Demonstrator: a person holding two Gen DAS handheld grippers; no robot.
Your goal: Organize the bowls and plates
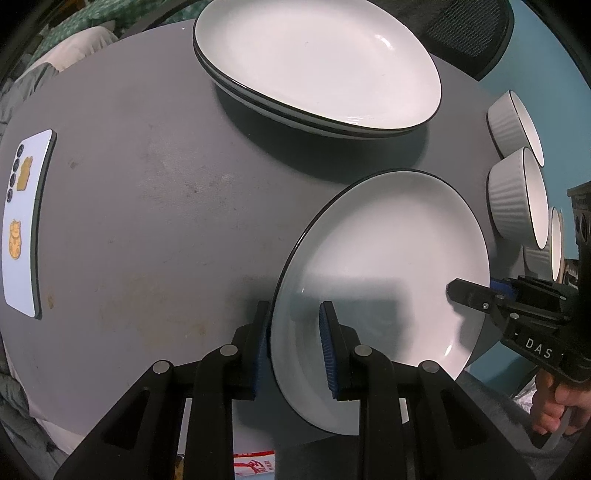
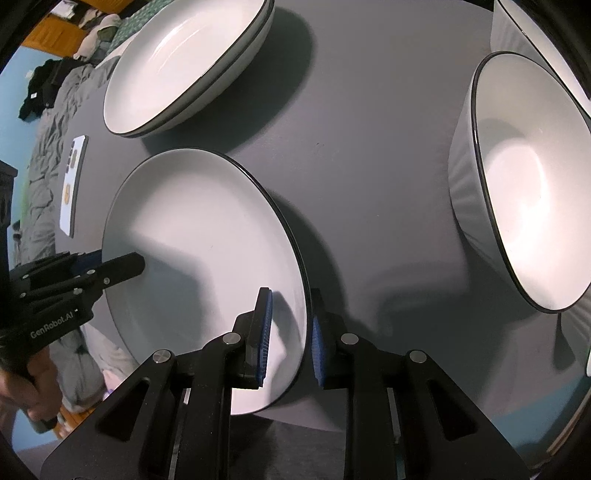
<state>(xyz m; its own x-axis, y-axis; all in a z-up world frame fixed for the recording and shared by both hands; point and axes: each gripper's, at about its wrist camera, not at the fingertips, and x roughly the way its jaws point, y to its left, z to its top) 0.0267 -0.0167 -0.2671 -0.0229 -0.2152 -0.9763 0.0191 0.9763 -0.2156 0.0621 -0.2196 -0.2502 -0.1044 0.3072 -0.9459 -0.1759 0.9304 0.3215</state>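
A white plate with a black rim [image 1: 388, 266] lies at the near edge of the grey table [image 1: 147, 221]; it also shows in the right wrist view [image 2: 199, 229]. My left gripper [image 1: 293, 347] straddles its left rim, jaws open, one finger under and one over the rim. My right gripper [image 2: 290, 332] straddles the opposite rim, jaws open; it shows in the left wrist view [image 1: 480, 299]. A stack of white plates [image 1: 314, 66] sits farther back, also in the right wrist view [image 2: 184, 66]. Ribbed white bowls [image 1: 517, 195] stand to the right; one is large in the right wrist view [image 2: 524, 184].
A white phone with gold stickers [image 1: 24, 221] lies at the table's left side. A black mesh chair back [image 1: 469, 33] stands behind the table. Rumpled grey bedding [image 2: 48, 122] lies beyond the table's left edge.
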